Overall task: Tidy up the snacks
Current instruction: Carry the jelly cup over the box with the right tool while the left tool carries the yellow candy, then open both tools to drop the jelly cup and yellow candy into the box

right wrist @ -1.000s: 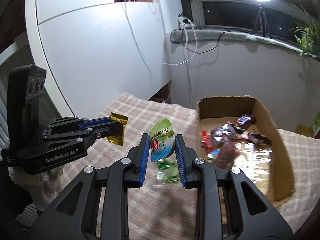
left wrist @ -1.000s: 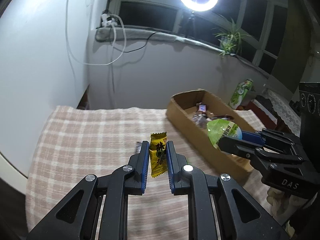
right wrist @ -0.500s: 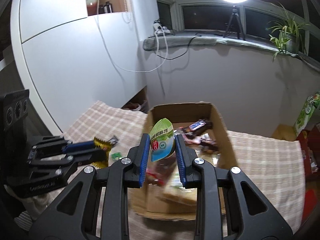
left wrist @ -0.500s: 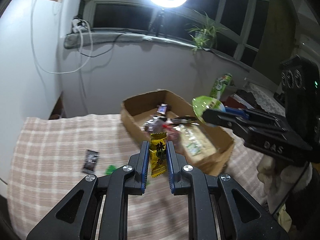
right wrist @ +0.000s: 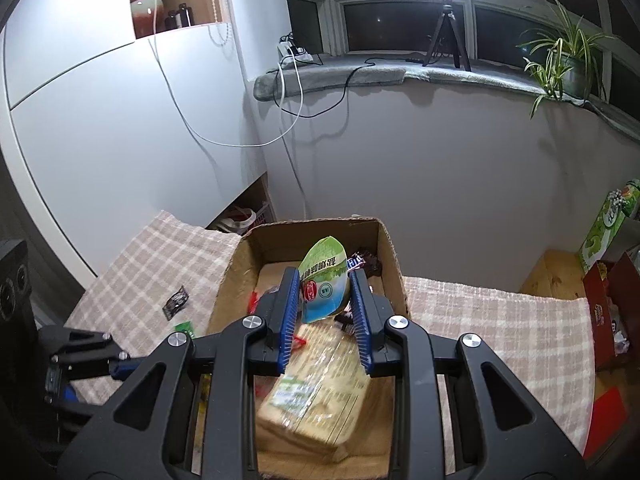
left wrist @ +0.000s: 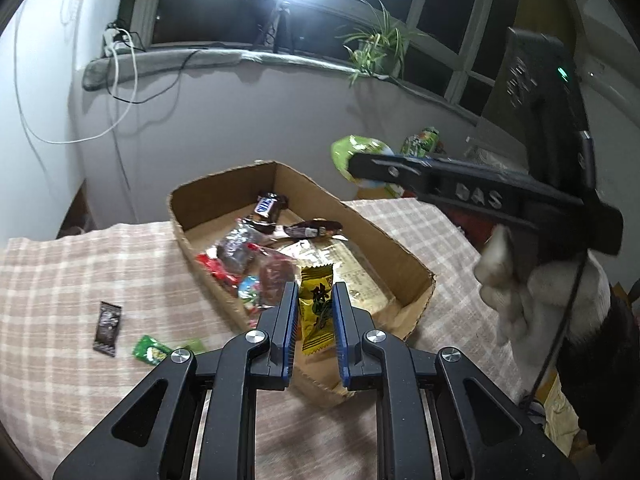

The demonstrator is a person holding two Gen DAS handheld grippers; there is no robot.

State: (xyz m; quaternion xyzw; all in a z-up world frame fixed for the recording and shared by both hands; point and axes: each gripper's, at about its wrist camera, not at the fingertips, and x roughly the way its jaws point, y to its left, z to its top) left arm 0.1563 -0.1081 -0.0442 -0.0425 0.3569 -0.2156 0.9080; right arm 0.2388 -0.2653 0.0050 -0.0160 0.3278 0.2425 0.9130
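Observation:
My left gripper (left wrist: 316, 308) is shut on a yellow candy packet (left wrist: 316, 304) and holds it above the near end of an open cardboard box (left wrist: 404, 256) that holds several snacks. My right gripper (right wrist: 325, 300) is shut on a green and white snack pouch (right wrist: 324, 280) and holds it over the same box (right wrist: 394, 260). In the left wrist view the right gripper (left wrist: 356, 168) reaches in from the right, above the box's far side, with the pouch (left wrist: 356, 148). The left gripper's body shows at the lower left of the right wrist view.
A dark wrapped candy (left wrist: 107, 327) and a green wrapped candy (left wrist: 152, 353) lie on the checked tablecloth (left wrist: 80, 272) left of the box. In the right wrist view they lie left of the box too, the dark candy (right wrist: 176, 301). A green carton (right wrist: 608, 224) and red boxes stand to the right.
Both grippers moved over the cardboard box with their snacks still held. The box now sits directly beneath both of them, and the loose candies have fallen to the left.

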